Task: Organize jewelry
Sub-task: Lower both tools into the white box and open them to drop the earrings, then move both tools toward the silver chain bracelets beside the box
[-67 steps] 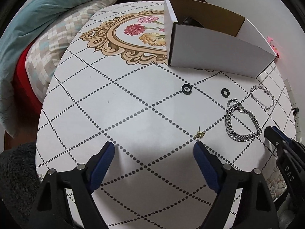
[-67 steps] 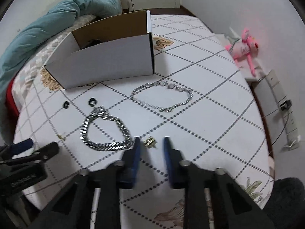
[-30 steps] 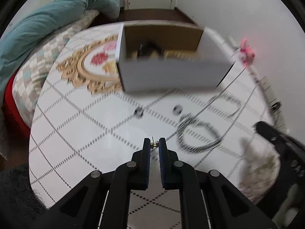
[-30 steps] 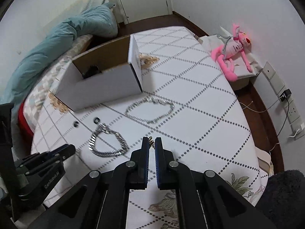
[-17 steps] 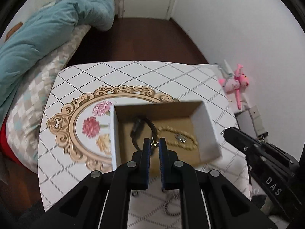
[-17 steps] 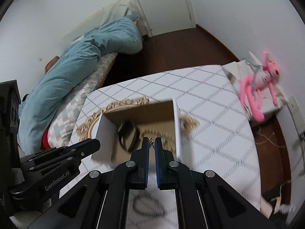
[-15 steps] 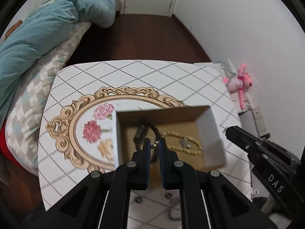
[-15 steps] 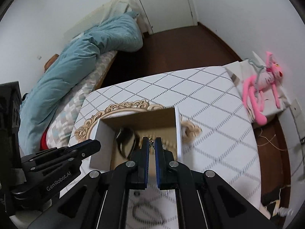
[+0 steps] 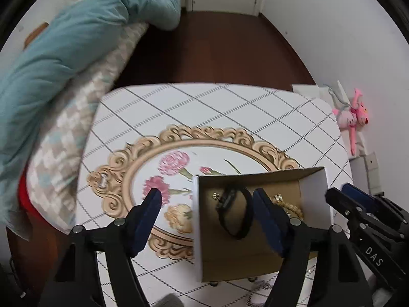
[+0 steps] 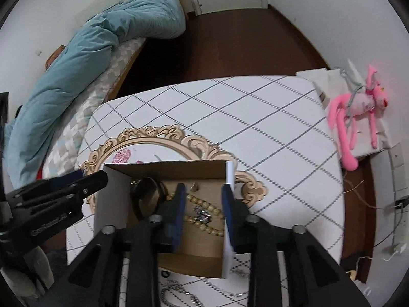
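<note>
Both tongs newly parted over the box (image 9: 313,179), left tongs (image 9: 207,202) wide, right tongs (image 10: 203,192) narrower, earrings released.

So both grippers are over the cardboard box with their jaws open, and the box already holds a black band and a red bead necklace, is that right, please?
Nearly. The left gripper and right gripper do hang open over the cardboard box, having just opened with nothing between the jaws, and the black band is inside. The bead necklace is cream-gold, not red; the right wrist view shows it.
</note>
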Demonstrator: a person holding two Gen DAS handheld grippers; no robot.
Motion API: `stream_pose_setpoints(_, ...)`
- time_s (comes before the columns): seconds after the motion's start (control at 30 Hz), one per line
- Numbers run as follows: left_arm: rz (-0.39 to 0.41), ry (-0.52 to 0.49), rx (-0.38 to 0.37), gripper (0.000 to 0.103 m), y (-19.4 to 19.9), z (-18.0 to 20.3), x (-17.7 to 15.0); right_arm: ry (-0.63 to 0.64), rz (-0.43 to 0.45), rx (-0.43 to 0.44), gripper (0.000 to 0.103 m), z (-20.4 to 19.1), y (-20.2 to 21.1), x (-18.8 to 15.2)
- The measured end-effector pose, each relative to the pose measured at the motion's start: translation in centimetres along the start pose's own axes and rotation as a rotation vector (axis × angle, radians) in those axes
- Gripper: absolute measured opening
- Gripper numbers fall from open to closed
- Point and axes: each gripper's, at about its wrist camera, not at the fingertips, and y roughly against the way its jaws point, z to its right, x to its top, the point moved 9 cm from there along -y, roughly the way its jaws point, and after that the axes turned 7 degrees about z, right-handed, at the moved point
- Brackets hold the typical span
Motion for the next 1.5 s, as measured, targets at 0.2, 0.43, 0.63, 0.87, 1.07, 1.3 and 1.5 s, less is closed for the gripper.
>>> stream_pose_setpoints(0.2,0.037,-0.009,0.031,0.1,0.5,-0.9,-1.1,0.072,-0.006,-0.144,0.093,0.8,0.6,-1.2)
stream_pose_setpoints(0.43,0.07,-0.024,0.065,0.103,1.9,-1.2,-1.7,0.117,0.009,-0.195,0.103,0.7,1.9,-2.1)
stream_pose_setpoints(0.63,0.11,-0.011,0.054,0.103,4.3,-1.1,-1.7,0.101,0.072,-0.169,0.103,-0.1,5.2,-1.5)
stream_pose_setpoints(0.87,0.138,-0.013,0.056,0.103,5.8,-0.4,-4.0,0.048,0.081,-0.163,0.103,1.8,7.5,-4.1)
stream_pose_setpoints(1.07,0.055,-0.014,0.067,0.103,3.4,0.3,-8.9,-0.021,-0.028,-0.204,0.103,6.6,4.5,-9.8)
stream_pose_setpoints(1.3,-0.061,-0.009,0.101,0.103,-0.4,0.4,-14.1,-0.021,-0.091,-0.196,0.101,8.6,0.0,-13.7)
stream_pose_setpoints(1.5,-0.091,-0.024,0.12,0.103,-1.2,0.4,-16.2,0.059,-0.022,-0.204,0.069,7.3,-0.9,-14.3)
